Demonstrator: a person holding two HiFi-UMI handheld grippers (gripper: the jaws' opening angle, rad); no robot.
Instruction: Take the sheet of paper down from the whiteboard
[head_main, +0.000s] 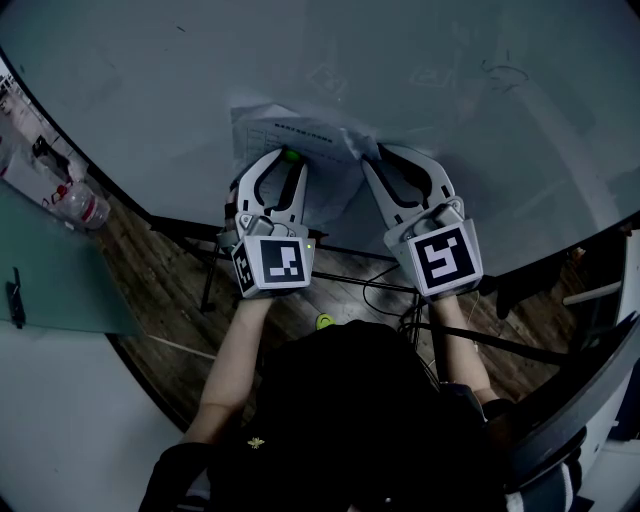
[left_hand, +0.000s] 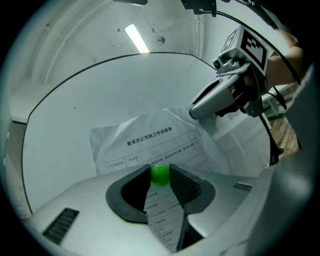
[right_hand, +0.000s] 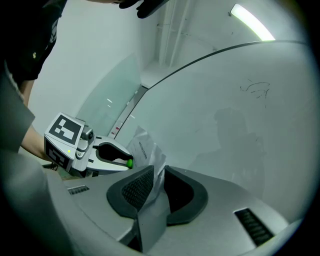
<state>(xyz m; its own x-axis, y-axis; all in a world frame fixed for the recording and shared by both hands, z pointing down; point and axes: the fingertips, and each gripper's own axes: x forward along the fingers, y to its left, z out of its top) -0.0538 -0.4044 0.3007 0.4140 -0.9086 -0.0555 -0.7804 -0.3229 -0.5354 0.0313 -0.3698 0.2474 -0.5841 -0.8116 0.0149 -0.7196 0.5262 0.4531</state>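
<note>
A printed sheet of paper (head_main: 268, 135) lies crumpled against the whiteboard (head_main: 420, 110). My left gripper (head_main: 290, 158) is shut on a small green magnet (head_main: 291, 155) that sits on the sheet. In the left gripper view the magnet (left_hand: 160, 174) is pinched between the dark pads, with the paper (left_hand: 150, 140) behind it and the left gripper (left_hand: 160, 176) level. My right gripper (head_main: 367, 152) is at the sheet's right edge. In the right gripper view the right gripper (right_hand: 156, 176) is shut on a fold of the paper (right_hand: 146, 150).
Faint marker scribbles (head_main: 502, 72) mark the board's upper right. A plastic bottle (head_main: 88, 206) lies at the left by a glass panel (head_main: 60, 280). Cables (head_main: 385, 285) and a small green object (head_main: 324, 321) lie on the wooden floor below. A chair (head_main: 590, 400) stands at the right.
</note>
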